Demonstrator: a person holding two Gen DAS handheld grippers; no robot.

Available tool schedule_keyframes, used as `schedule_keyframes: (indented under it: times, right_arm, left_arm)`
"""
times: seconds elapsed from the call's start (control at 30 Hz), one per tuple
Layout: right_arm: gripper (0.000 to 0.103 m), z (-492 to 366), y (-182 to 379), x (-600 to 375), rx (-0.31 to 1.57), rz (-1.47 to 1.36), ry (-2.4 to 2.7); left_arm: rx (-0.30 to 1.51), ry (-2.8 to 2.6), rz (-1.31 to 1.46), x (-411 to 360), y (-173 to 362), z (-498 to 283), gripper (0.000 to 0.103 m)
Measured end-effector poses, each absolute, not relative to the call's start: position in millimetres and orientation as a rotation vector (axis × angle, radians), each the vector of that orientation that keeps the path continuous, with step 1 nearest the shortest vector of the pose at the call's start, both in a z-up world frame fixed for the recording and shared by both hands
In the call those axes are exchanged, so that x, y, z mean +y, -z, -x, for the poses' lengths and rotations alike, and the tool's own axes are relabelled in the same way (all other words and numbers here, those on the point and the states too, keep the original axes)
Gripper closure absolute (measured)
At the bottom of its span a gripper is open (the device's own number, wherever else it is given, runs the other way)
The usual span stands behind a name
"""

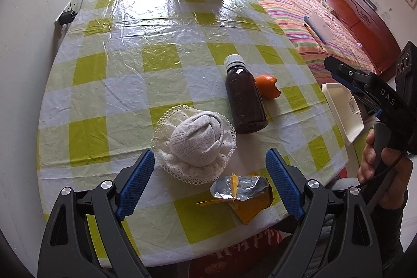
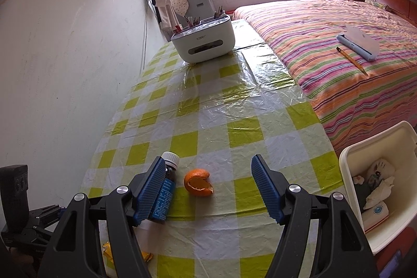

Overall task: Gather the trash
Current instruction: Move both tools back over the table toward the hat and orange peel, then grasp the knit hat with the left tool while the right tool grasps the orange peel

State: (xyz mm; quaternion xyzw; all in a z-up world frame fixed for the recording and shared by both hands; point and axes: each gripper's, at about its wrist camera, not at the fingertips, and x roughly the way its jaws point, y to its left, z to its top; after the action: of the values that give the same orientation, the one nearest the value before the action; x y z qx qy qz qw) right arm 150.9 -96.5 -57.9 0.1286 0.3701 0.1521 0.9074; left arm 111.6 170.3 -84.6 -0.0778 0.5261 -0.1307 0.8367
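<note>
Closest to the left wrist camera, the left gripper (image 1: 208,189) stands wide open over the near edge of the checked table (image 1: 125,64) and holds nothing. Between its blue pads, nearer the right-hand one, lies a torn foil wrapper (image 1: 238,190) with an orange inside, its long axis running roughly across the jaw gap. Just beyond sits a rolled white sock (image 1: 196,138), then a brown bottle (image 1: 245,103) lying with its white cap pointing away, and an orange peel (image 1: 268,86) just beside it. At the right edge a hand (image 1: 375,163) holds the other tool above a white bin (image 1: 344,113). From the right wrist view, the right gripper (image 2: 206,193) is partly open and empty; the peel (image 2: 198,183) lies on the cloth ahead, between the pads and nearer the left one, while the bottle (image 2: 164,189) is partly hidden behind the left pad. The bin (image 2: 378,142), already holding rubbish, stands off the table's right edge. The right hand looks better placed for the peel, the left for the wrapper.
</note>
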Motion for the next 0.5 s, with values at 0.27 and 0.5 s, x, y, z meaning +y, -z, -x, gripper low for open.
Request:
schedule_keyframes:
  times: [0.27, 0.5]
  right_arm:
    - [0.036, -170, 79, -87, 0.882, -0.273, -0.337]
    - [0.036, -178, 92, -81, 0.938, -0.266, -0.347]
  left_arm:
    - [1.162, 0.273, 0.143, 155, 102, -125, 0.017]
    - [1.159, 0.246, 0.175, 157, 114, -133, 0.028]
